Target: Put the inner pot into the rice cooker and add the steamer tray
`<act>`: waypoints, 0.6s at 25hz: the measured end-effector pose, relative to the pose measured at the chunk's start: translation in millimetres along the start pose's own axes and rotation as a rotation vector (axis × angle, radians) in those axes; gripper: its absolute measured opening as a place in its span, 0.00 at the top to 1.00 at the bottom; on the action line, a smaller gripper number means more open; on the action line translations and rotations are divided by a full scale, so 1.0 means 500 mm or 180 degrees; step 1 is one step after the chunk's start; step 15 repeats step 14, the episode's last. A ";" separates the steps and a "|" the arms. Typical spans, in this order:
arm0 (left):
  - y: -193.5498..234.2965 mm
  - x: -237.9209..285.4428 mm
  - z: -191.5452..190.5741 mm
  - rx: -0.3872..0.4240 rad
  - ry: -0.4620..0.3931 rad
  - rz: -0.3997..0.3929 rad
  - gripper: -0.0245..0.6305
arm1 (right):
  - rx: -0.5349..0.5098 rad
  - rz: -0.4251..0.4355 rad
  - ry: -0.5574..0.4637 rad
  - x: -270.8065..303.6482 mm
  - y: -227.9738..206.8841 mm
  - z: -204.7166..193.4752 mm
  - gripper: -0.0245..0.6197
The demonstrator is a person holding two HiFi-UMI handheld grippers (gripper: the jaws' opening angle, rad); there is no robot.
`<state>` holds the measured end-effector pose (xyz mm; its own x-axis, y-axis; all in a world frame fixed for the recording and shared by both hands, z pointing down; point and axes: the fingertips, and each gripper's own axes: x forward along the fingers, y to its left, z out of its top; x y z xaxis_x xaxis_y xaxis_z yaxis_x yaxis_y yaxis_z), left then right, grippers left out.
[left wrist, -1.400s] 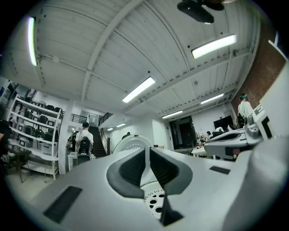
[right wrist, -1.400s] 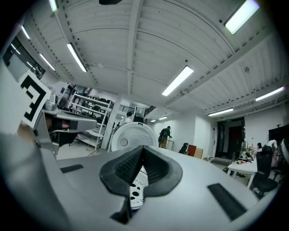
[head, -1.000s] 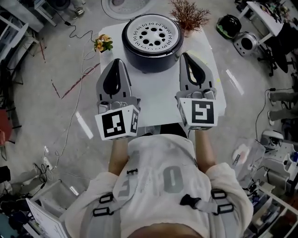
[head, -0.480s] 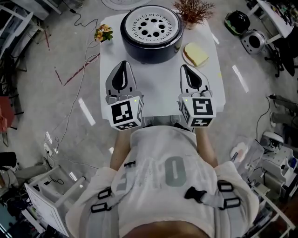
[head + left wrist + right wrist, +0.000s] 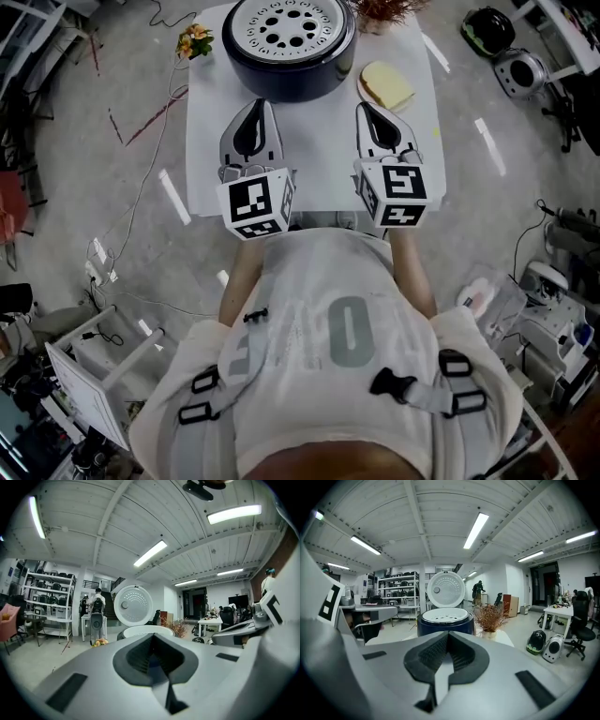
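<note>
The dark blue rice cooker (image 5: 289, 58) stands at the far end of the white table (image 5: 314, 178), its round lid (image 5: 446, 590) raised behind it. A white steamer tray (image 5: 286, 23) with round holes sits in its mouth and hides whatever lies beneath. My left gripper (image 5: 260, 105) and right gripper (image 5: 365, 108) hover side by side over the near half of the table, both short of the cooker, both shut and empty. In the left gripper view the cooker (image 5: 140, 631) shows just past the shut jaws of that gripper (image 5: 152, 637). The right gripper (image 5: 447, 635) points at the cooker (image 5: 445, 620).
A yellow slab on a small plate (image 5: 386, 86) lies right of the cooker. A dried red plant (image 5: 384, 7) and a small flower bunch (image 5: 195, 40) flank the cooker. Cables run over the floor at left (image 5: 141, 103). Helmet-like items (image 5: 520, 67) sit on the floor at right.
Both grippers have drawn back from the cooker toward the person and sunk lower. The cooker has slid toward the top of the head view, and the yellow slab has come into sight.
</note>
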<state>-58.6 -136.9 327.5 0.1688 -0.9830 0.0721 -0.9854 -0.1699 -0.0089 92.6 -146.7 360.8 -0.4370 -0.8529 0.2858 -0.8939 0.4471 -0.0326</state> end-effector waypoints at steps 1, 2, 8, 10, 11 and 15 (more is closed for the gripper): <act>-0.003 0.001 -0.002 0.0001 0.0016 0.0014 0.93 | -0.0002 0.0005 -0.0004 0.000 -0.004 0.000 0.95; -0.005 0.002 -0.004 -0.0002 0.0028 0.0023 0.93 | -0.0004 0.0007 -0.0006 -0.001 -0.008 0.000 0.95; -0.001 -0.001 -0.009 -0.0005 0.0064 0.0075 0.93 | -0.0031 0.0033 0.0017 -0.002 -0.010 -0.009 0.95; 0.005 0.000 -0.010 -0.0008 0.0077 0.0097 0.93 | -0.0035 0.0038 0.0028 -0.001 -0.011 -0.012 0.95; 0.007 0.001 -0.011 -0.0012 0.0083 0.0107 0.93 | -0.0037 0.0040 0.0032 0.000 -0.011 -0.012 0.95; 0.015 0.003 -0.014 -0.0021 0.0099 0.0133 0.93 | -0.0047 0.0045 0.0042 0.003 -0.013 -0.013 0.95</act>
